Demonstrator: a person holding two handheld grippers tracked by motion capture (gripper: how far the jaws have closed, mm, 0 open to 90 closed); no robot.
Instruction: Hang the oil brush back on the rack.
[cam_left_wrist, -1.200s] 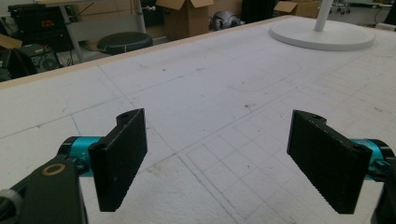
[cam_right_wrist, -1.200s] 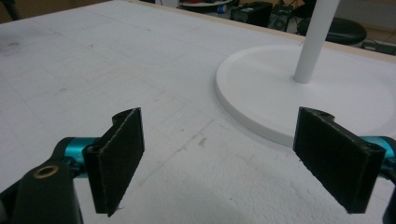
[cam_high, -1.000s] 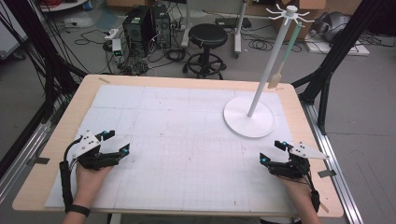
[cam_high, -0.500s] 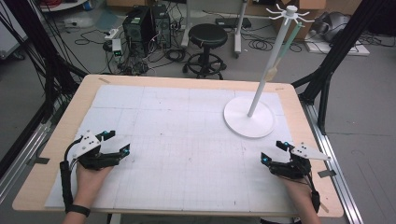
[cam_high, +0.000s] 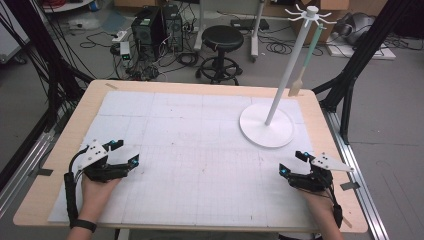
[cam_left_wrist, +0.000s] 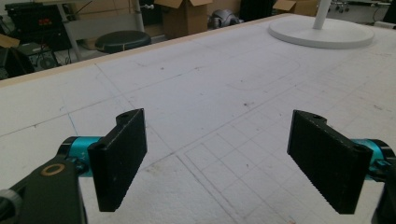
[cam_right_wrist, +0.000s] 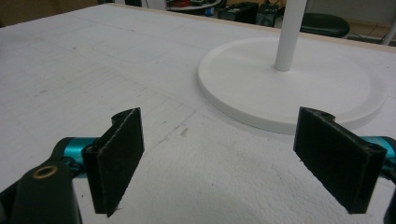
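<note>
White gridded matting is covering most of the pale wooden desk you are working at, and your two hands are resting on it near the front edge, well apart from each other. At the left, you are holding the left tongs low over the mat, black with turquoise fittings and a grey three-cornered plate on top; their jaws are standing wide apart with bare mat between them, as the left gripper view is showing. Moving right, the middle of the mat is lying bare. Farther right, the white stand with a round flat base is sitting toward the far right part of the desk, its slim white pole rising to a ring of hooks, and a pale green-handled utensil with a tan head is hanging from one of those hooks. At the right, you are holding the right tongs just short of that base, apart from it, jaws spread wide and gripping nothing.
</note>
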